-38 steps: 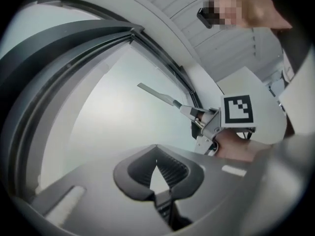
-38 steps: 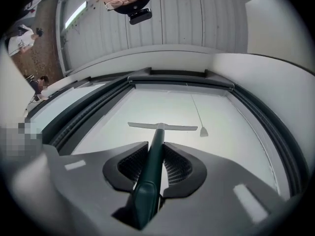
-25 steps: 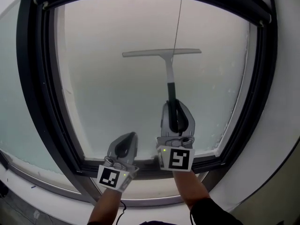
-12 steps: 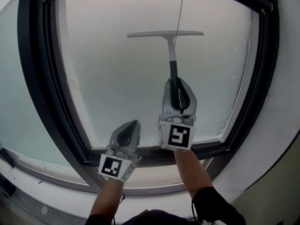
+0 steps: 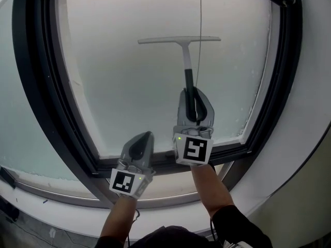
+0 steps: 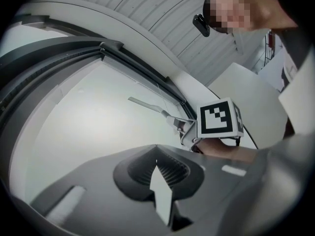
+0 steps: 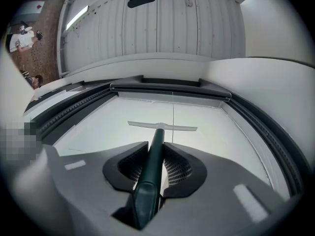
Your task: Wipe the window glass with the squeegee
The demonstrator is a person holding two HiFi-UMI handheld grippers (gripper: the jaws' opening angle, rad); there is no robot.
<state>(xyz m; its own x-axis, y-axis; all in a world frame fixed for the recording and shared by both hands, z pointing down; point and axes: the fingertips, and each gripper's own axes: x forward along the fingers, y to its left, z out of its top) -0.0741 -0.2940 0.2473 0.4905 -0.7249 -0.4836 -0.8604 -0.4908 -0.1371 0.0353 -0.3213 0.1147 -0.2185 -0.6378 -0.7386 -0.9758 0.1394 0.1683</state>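
**Squeegee reaches the upper pane and the climb stops**

Nearest the person, the left gripper (image 5: 146, 137) hangs low by the bottom rail of the black window frame (image 5: 36, 87). Its fingers (image 6: 173, 170) are pressed together on nothing, and it takes no part in the wiping.

Just above and beside it, the right gripper (image 5: 194, 94) has its fingers (image 7: 178, 167) clamped on the dark green handle (image 7: 147, 191) of the pale-bladed squeegee (image 5: 186, 61).

A second ago the blade lay near mid-pane. It then rose, and over the last half second it has barely moved. The blade (image 5: 178, 39) now lies level across the frosted window glass (image 5: 129, 87), well up the pane. A thin hanging cord (image 5: 200, 9) crosses its right part.

The upward reach looks finished. A downward pull is probably next, and it calls for steady pressure with the blade kept level.
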